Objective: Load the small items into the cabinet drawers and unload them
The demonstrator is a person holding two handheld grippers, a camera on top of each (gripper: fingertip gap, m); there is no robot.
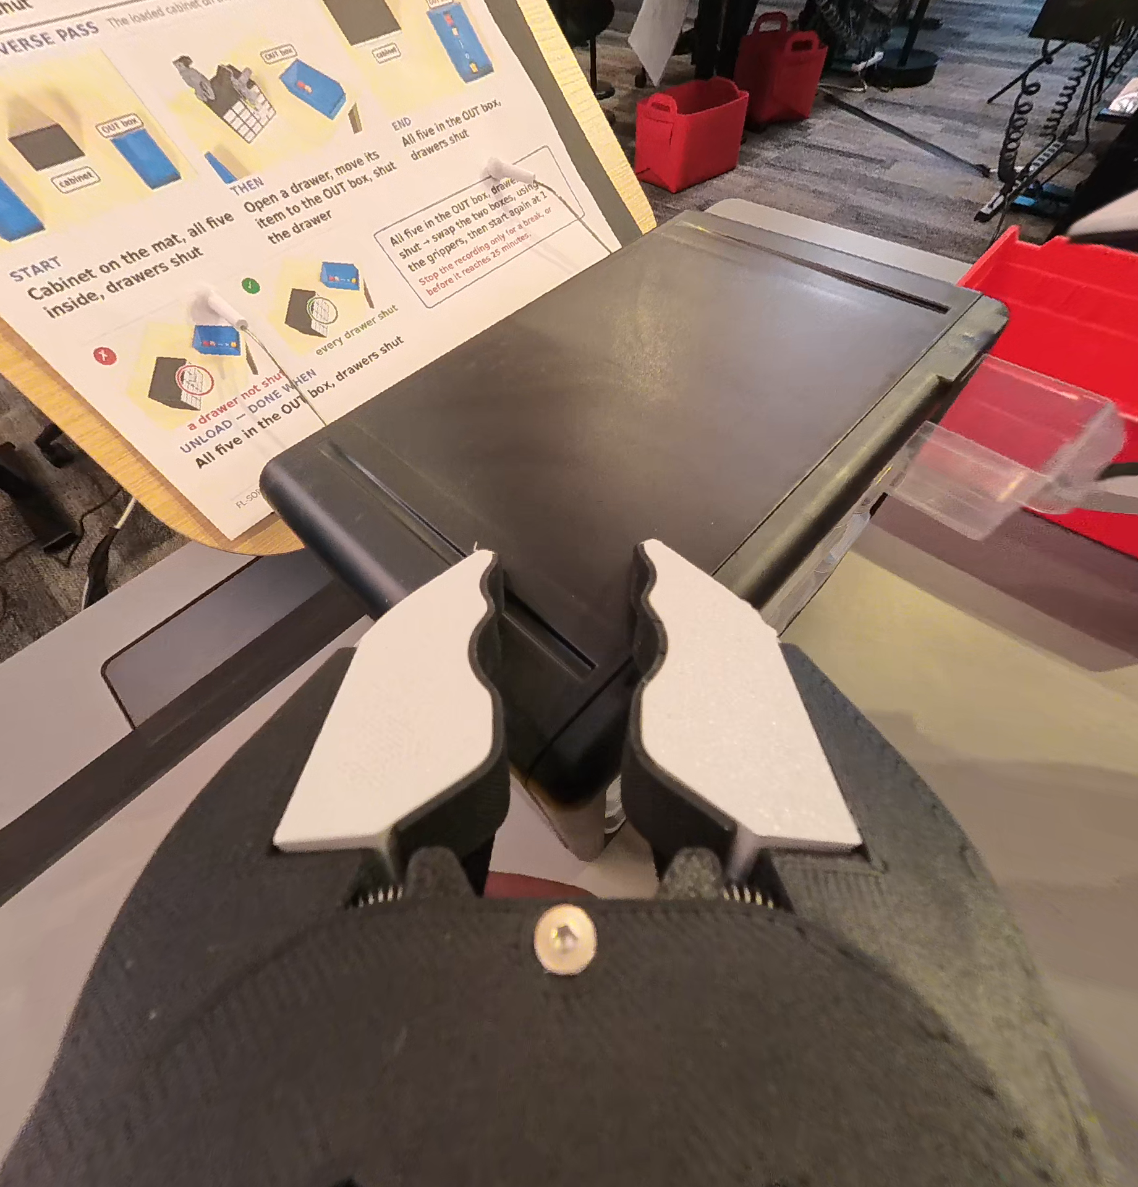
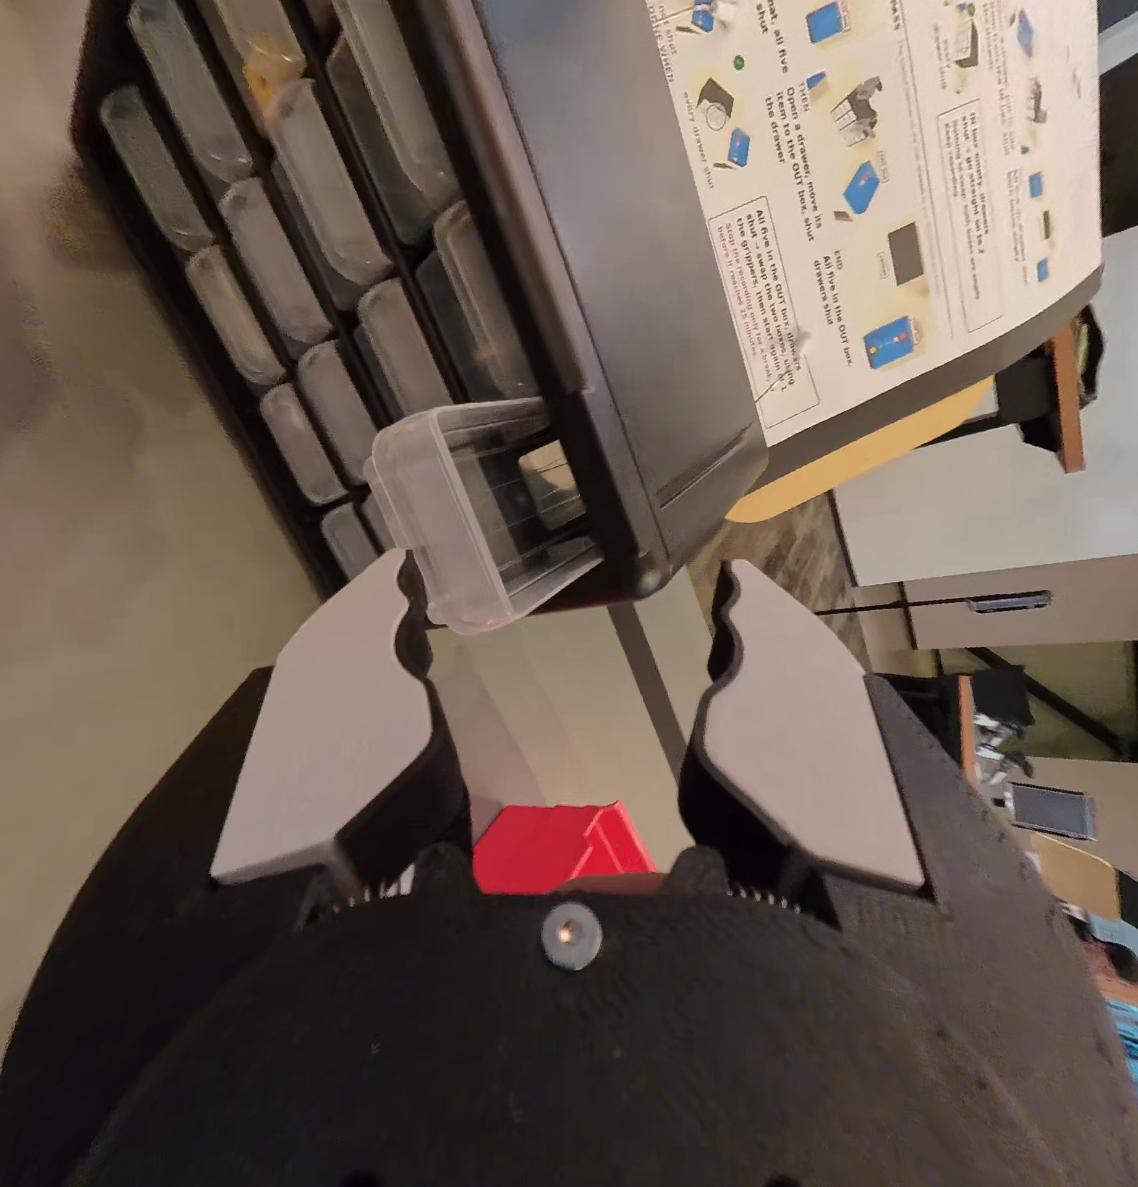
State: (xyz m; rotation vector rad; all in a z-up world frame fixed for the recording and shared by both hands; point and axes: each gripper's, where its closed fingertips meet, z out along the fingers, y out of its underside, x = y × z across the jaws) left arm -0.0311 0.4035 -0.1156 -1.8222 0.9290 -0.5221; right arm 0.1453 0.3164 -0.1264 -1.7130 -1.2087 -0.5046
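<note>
The black cabinet (image 1: 649,398) stands on the table, its top facing me in the left wrist view. My left gripper (image 1: 566,559) has its jaws narrowed around the cabinet's near top corner. In the right wrist view the cabinet (image 2: 624,270) shows rows of clear drawers. One clear drawer (image 2: 463,514) at the near end is pulled out; I cannot tell what it holds. My right gripper (image 2: 566,578) is open, its left fingertip (image 2: 399,597) against the drawer's front lip. The same drawer (image 1: 1003,475) shows in the left wrist view. A yellow item (image 2: 264,77) lies in a shut drawer.
A red bin (image 1: 1067,334) stands just beyond the open drawer and shows under my right gripper (image 2: 553,841). A printed instruction sheet (image 1: 232,193) on a board leans behind the cabinet. Red fabric baskets (image 1: 688,128) sit on the floor beyond the table. The left gripper's tips are roughly 20 cm from the right gripper's. To reach the yellow item (image 2: 264,77) in a straight line is about 8 cm for my left fingers, about 20 cm for my right.
</note>
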